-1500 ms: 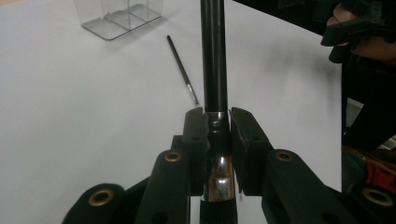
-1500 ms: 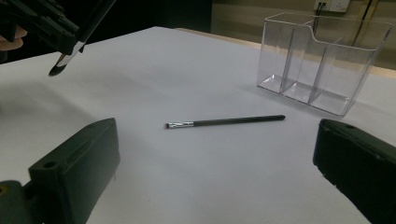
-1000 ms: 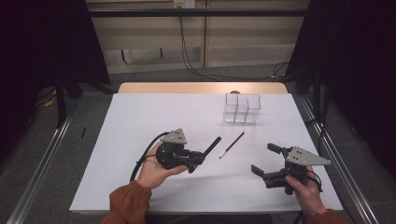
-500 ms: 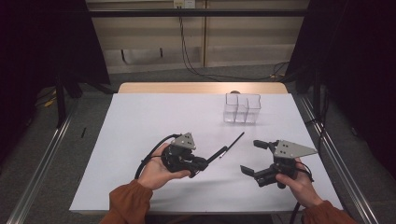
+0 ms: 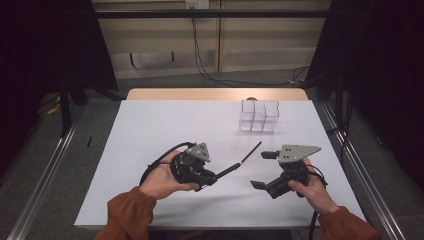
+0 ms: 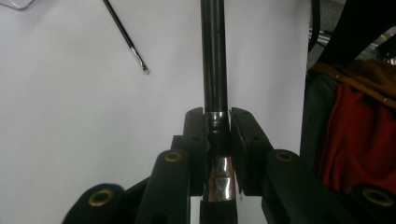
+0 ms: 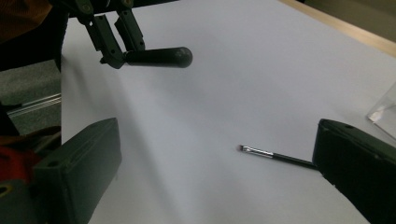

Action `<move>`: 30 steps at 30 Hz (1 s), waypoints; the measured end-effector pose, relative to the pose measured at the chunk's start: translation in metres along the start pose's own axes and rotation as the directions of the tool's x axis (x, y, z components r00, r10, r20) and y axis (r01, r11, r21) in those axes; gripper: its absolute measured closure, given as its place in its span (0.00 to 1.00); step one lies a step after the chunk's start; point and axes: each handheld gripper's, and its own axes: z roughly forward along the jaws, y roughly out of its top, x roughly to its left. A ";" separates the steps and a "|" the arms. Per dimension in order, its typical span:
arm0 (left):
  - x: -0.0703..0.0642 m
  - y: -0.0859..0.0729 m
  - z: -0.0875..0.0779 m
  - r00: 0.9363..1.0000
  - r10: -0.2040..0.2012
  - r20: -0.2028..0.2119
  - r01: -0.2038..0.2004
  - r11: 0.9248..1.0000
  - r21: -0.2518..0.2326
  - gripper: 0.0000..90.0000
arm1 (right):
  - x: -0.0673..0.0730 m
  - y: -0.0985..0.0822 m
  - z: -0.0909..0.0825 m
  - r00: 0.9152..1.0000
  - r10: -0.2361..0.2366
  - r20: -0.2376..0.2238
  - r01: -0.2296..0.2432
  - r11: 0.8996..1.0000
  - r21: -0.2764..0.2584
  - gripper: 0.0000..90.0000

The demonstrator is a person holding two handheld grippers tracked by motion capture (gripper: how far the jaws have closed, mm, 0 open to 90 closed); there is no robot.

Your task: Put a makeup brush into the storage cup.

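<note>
1. Left tool (image 5: pixel 212 176) is clamped tight on a black brush handle (image 5: pixel 227 171). In the left gripper view the handle (image 6: pixel 215 60) runs straight out between the two jaws, with a shiny metal band (image 6: pixel 219 179) sitting right in the grip.
2. That handle sticks out from the left tool toward the clear organizer box (image 5: pixel 258 116), lifted off the table (image 5: pixel 165 125), blunt rounded end pointing outward. From the right gripper view I can see the rounded end (image 7: pixel 180 57) hanging over the white surface.
3. Right tool (image 5: pixel 265 170) is wide open, nothing in it. Both jaws sit far apart at the edges of the right gripper view.
4. There's a second, thin brush (image 7: pixel 273 156) lying flat on the table, on the near side of the clear organizer box, roughly between the two tools. In the high view it's the skinny dark line (image 5: pixel 251 151) angling up toward the box.
5. Its small bristle tip (image 7: pixel 243 148) sits between the open jaws of the right tool, not touched by either one, and the far end of it disappears behind one jaw.
6. The clear organizer box stands toward the far side of the table, well apart from both tools.
</note>
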 end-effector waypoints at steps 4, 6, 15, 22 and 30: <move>0.002 0.001 0.000 1.000 0.010 -0.001 -0.010 0.999 0.031 0.86 | 0.000 0.006 0.008 0.999 -0.016 -0.052 0.021 0.994 0.104 0.02; 0.002 0.001 0.001 1.000 0.009 -0.005 -0.009 0.999 0.048 0.86 | 0.001 0.009 0.013 0.995 -0.014 -0.098 0.028 0.989 0.147 0.03; 0.002 0.002 0.005 1.000 0.025 0.003 -0.025 0.994 0.111 0.86 | -0.002 0.023 0.028 0.986 -0.061 -0.156 0.098 0.966 0.240 0.03; 0.003 0.002 0.008 0.999 0.043 0.013 -0.044 0.988 0.147 0.86 | -0.001 0.030 0.041 0.971 -0.098 -0.218 0.169 0.927 0.335 0.03; 0.004 0.003 0.011 0.999 0.047 0.017 -0.050 0.982 0.185 0.86 | -0.001 0.036 0.055 0.954 -0.130 -0.272 0.235 0.884 0.404 0.05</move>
